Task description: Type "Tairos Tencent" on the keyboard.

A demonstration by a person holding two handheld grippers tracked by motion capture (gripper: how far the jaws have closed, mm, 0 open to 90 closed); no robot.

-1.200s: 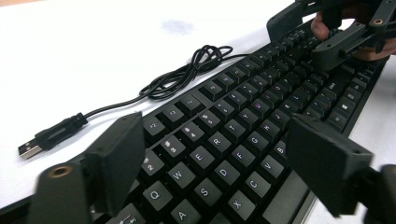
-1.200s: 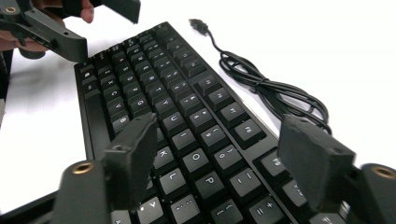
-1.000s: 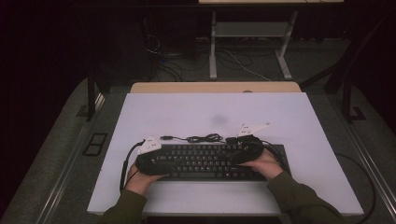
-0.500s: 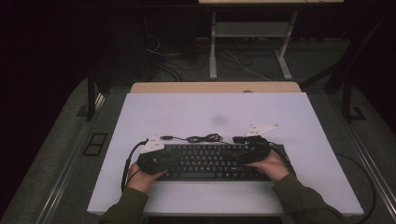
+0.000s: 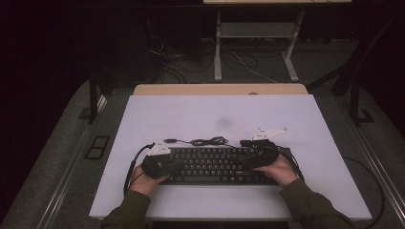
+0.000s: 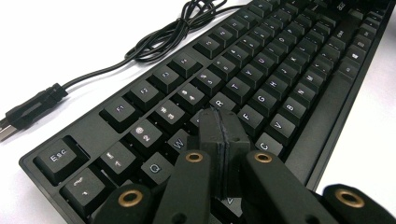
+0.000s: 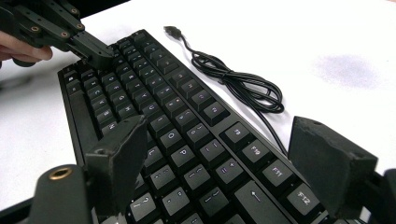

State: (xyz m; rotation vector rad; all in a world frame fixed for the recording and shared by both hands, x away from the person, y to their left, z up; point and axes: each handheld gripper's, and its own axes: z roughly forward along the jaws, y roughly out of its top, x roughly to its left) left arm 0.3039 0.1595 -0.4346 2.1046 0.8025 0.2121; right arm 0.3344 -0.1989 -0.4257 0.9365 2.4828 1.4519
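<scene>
While the keyboard lies near the front edge of the white table, its long axis runs left to right, with one gripper over each end. Its own cable lies bundled just beyond the far edge, plug end loose on the tabletop.

Left end: the left gripper sits over the letter block, its tip above the keys around E and D, pointing along the board toward the right. Its jaws have just been closing and now stand pressed flat together, nothing between them. From the right gripper view that closed tip appears to rest on or just above the keycaps; contact cannot be confirmed.

Right end: the right gripper hovers over the punctuation and function keys, aimed left along the board. Jaws wide apart, holding nothing; keys show plainly in the gap.

Judgement: the left tip, closed to a single point, is the nearer to a keypress; any press goes straight down from where it stands.
</scene>
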